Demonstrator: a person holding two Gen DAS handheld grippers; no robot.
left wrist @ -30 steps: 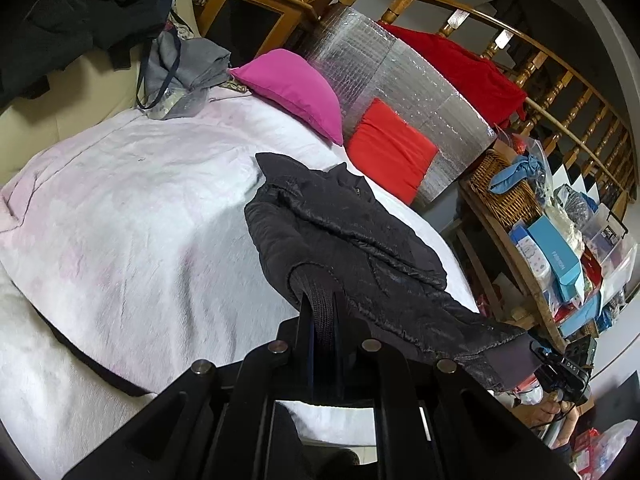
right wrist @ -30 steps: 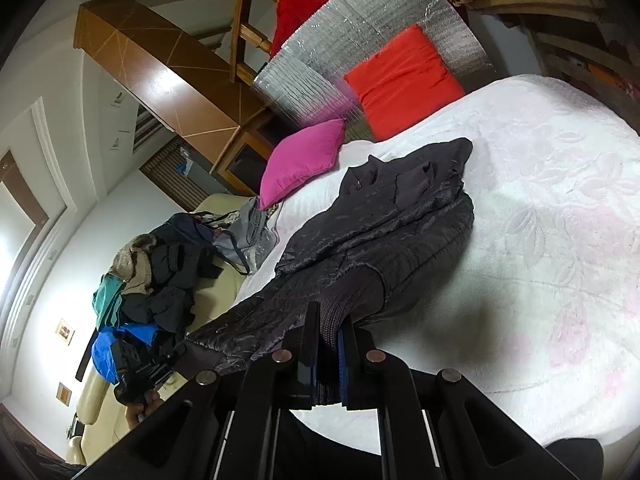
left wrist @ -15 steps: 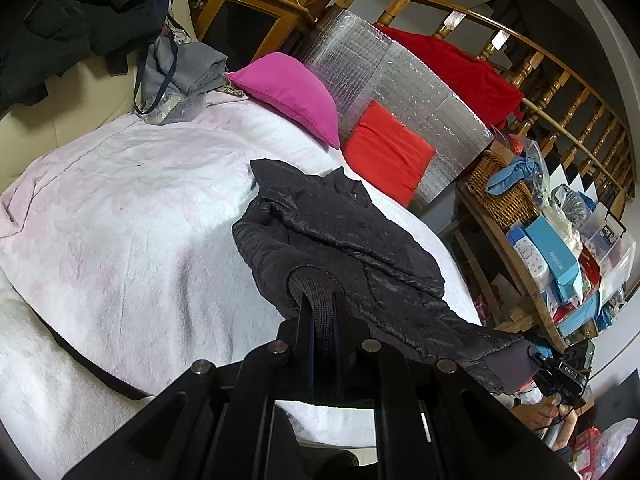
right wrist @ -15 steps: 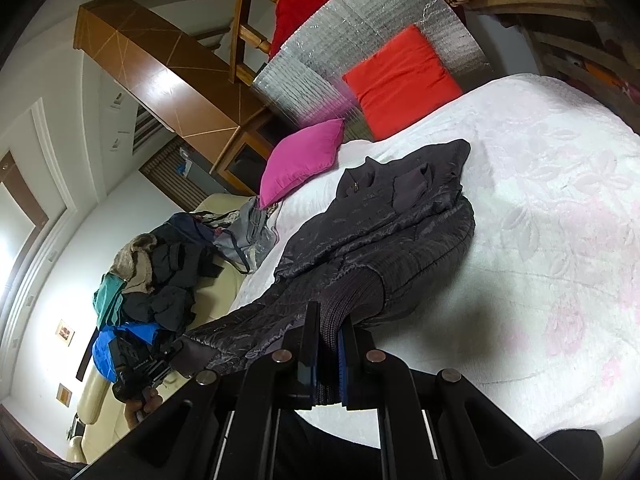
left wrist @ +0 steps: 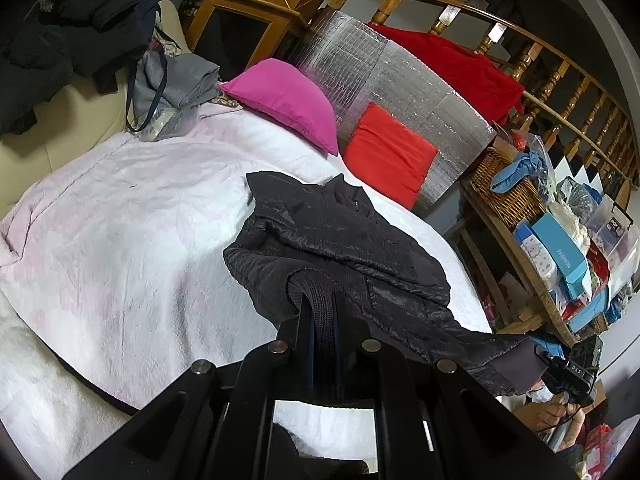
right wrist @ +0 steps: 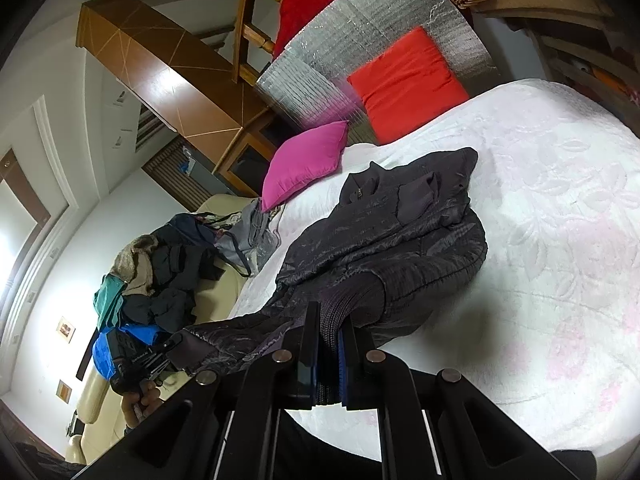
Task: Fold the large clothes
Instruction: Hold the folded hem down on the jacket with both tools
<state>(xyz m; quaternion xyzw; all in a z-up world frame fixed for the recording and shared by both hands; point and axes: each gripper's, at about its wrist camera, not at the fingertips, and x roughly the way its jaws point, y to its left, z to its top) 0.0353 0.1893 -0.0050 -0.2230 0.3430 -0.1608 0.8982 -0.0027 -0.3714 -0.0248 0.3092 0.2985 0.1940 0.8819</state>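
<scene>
A dark grey quilted jacket [left wrist: 344,240] lay on a white bed [left wrist: 120,208], its near ribbed hem lifted. The left claw [left wrist: 323,320] and right claw [right wrist: 329,332] each pinched that hem. A pink cushion [left wrist: 288,100] and red cushion [left wrist: 390,152] sat far beyond.

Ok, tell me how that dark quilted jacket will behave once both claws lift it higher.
The dark jacket looks floppy: it sags between the left claw and right claw. Its quilted padding suggests bulky but fairly light. The shiny shell may slide over the bedspread.
</scene>
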